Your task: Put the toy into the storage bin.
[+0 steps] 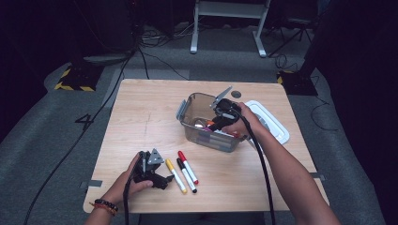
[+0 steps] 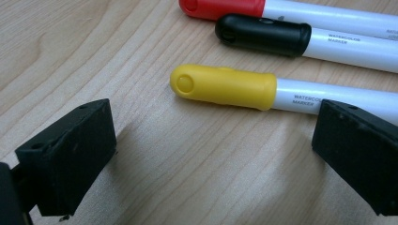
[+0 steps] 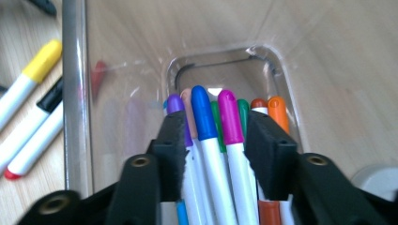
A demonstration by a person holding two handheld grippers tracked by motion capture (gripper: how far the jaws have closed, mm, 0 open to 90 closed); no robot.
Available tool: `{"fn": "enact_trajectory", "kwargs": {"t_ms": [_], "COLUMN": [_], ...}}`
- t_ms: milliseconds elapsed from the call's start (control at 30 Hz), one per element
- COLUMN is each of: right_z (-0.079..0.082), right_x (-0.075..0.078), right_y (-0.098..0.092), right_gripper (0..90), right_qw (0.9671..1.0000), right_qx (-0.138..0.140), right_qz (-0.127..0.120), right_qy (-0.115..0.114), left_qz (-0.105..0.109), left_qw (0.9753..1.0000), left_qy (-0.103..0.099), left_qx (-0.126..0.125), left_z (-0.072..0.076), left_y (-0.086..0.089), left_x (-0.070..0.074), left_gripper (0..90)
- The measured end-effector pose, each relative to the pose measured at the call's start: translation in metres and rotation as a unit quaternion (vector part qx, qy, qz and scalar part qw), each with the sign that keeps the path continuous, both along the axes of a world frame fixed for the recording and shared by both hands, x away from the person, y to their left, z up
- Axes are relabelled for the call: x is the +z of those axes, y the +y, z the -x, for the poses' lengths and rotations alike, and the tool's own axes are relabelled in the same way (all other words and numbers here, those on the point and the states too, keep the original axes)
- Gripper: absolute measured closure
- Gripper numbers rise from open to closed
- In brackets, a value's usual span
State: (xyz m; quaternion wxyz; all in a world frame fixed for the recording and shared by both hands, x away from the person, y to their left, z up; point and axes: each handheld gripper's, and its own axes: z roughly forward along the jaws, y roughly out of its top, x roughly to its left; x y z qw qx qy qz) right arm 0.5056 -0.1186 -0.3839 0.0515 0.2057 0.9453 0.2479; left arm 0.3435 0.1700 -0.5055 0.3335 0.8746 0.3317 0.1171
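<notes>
Jaws first: on our right gripper (image 3: pixel 213 140) the two black, matte, blocky jaws are standing partly apart inside the clear plastic box (image 1: pixel 187 108), and we are seeing a blue-capped marker (image 3: pixel 204 123) and a magenta-capped marker (image 3: pixel 230 123) lying in the gap between them; whether the pads are pressing on these two we cannot tell. Purple, green, red and orange caps are crowding just beside the jaws, all smooth, rounded plastic on white barrels. The box is transparent with rounded corners, and it is sitting on the pale wood-grain table (image 1: pixel 141 117), with a white lid (image 1: pixel 277 127) just beside it on the far side. Our left gripper (image 2: pixel 211 154) is hovering low over the table with its jaws spread wide, holding nothing. A yellow-capped marker (image 2: pixel 225 86) is lying flat on the wood just ahead of those jaws, its white barrel running behind the right-hand jaw. A black-capped marker (image 2: pixel 263 33) and a red-capped marker (image 2: pixel 220 7) are lying beyond it, side by side, close to one another.
</notes>
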Motion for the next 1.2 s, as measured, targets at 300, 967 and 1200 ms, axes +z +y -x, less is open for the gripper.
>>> {"fn": "enact_trajectory", "kwargs": {"t_ms": [300, 967, 1200], "right_z": [0.029, 0.145, 0.165], "right_x": [0.025, 0.018, -0.013], "right_y": [-0.034, -0.103, -0.100], "right_gripper": [34.8, 30.6, 32.9], "right_qw": [0.9905, 0.9699, 0.9705], "right_qx": [-0.023, -0.016, -0.020], "right_qz": [-0.113, -0.185, -0.187], "right_qy": [-0.075, -0.157, -0.151], "left_qz": [0.000, 0.000, 0.000], "left_qw": [1.0000, 1.0000, 1.0000], "left_qy": [0.000, 0.000, 0.000], "left_qx": [0.000, 0.000, 0.001], "left_z": [0.000, 0.000, 0.000], "left_y": [0.000, 0.000, 0.000], "left_x": [0.000, 0.000, 0.000], "left_gripper": [0.3, 0.3, 0.3]}}
